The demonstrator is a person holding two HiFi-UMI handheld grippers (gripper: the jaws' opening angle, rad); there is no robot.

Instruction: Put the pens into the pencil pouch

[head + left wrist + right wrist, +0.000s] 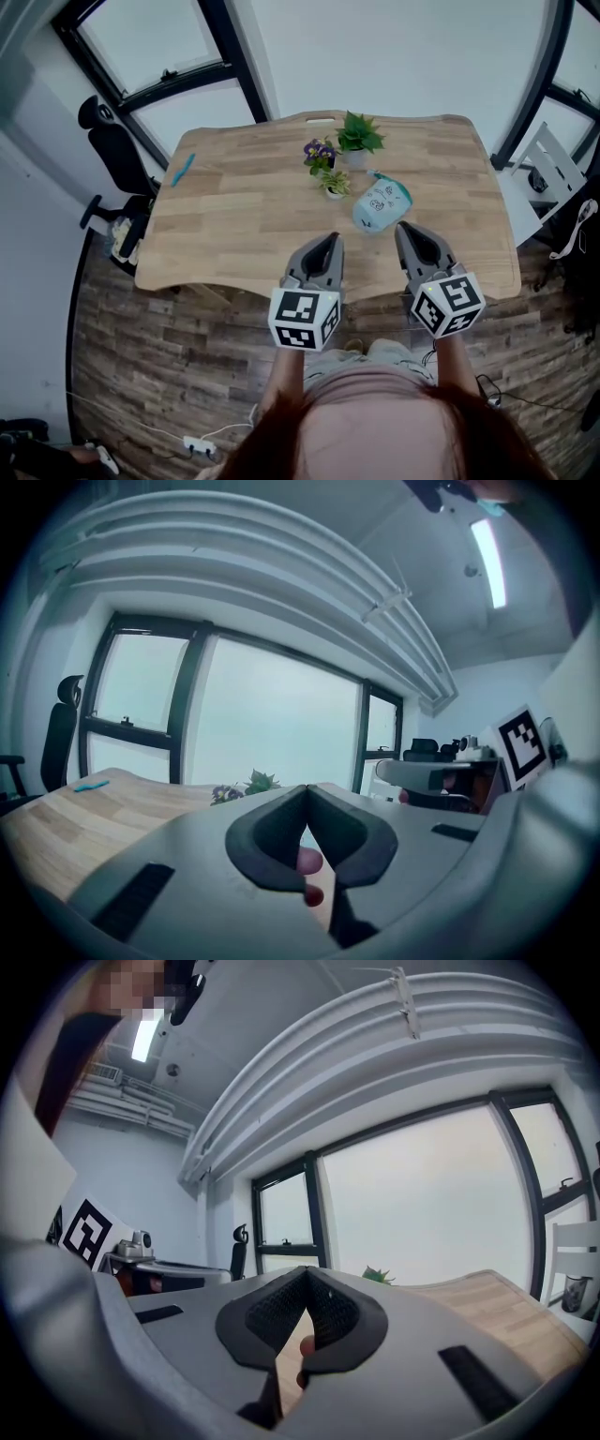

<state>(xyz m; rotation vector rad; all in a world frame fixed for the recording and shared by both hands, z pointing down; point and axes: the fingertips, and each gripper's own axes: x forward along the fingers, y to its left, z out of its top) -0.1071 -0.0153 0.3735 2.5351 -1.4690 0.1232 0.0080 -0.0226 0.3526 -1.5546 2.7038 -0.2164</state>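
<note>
Dark-framed windows [159, 56] and plank floor [141, 328] surround one wooden counter [244, 216]; at its near edge the left hand-held gripper [328, 240] and the right hand-held gripper [406, 229], both clenched on nothing; one pale-blue pencil pouch [381, 203] mid-counter beside three potted plants [357, 136]; one teal pen [181, 170] far left.

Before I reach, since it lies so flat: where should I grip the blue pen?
Probably mid-barrel, from straight above, jaws turned across its length: the blue pen lies flat and slanted near the table's left edge, with nothing beside it.

teal pen [181, 170], pale-blue doodled pouch [382, 203]
</note>
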